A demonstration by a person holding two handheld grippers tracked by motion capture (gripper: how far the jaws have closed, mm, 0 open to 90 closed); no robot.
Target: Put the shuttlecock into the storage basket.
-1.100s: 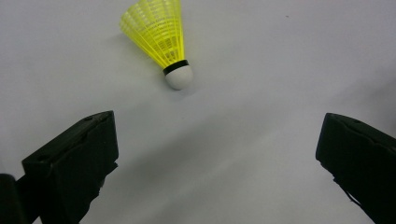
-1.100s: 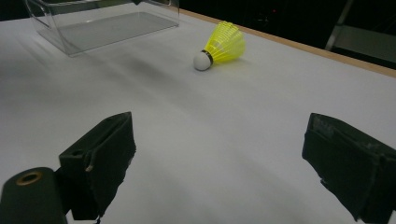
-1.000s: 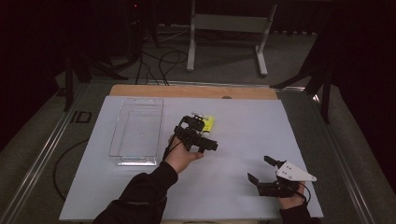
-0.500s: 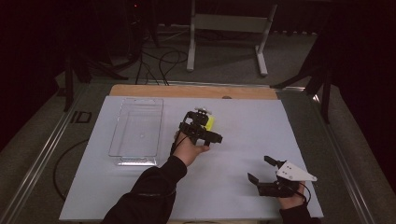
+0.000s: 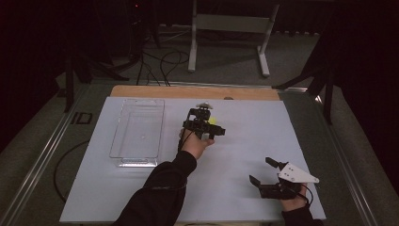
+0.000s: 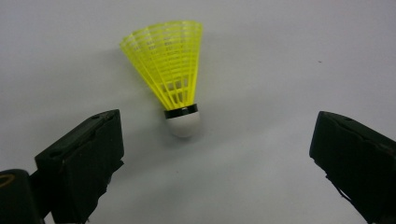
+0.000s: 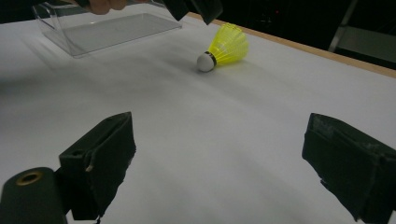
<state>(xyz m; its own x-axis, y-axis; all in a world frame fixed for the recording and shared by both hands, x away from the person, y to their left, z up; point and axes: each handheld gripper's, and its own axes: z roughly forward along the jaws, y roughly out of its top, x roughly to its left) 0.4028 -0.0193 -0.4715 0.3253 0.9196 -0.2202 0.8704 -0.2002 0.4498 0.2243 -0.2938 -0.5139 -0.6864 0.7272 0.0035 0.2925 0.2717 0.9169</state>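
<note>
A yellow shuttlecock (image 6: 173, 74) is seen lying on its side on the white worktop (image 5: 244, 141), its white cork end turned toward the left tongs (image 6: 215, 154). These tongs are held just over it, released, their jaws having just been closing a little, with nothing pressed between them; the cork lies just ahead of the gap. A clear plastic tray (image 5: 137, 132) is set to the left, apart. The right tongs (image 5: 267, 172) are rested near the worktop's front right corner, released and empty.
</note>
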